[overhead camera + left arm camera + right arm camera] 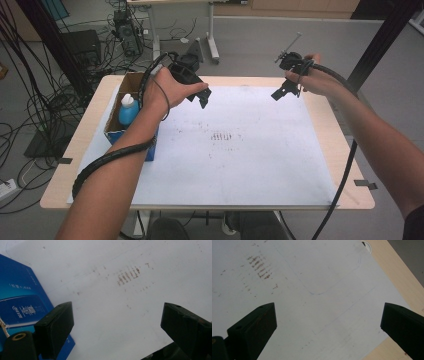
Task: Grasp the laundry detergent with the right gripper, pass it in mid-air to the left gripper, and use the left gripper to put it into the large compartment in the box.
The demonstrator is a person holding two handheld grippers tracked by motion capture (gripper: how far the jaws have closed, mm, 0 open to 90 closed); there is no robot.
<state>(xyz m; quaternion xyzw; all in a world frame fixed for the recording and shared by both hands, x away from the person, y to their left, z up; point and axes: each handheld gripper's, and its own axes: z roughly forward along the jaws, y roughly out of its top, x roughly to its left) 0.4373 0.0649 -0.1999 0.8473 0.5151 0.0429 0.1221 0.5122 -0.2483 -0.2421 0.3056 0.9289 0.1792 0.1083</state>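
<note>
At the left edge of the surface stands an open blue box containing a blue bottle with a white cap. The left tool is held above the white sheet, just right of the box, jaws spread and empty. A patch of brown marks lies mid-sheet. The right tool is held above the sheet's far right area, jaws spread wide, gripping nothing, well apart from the left tool.
</note>
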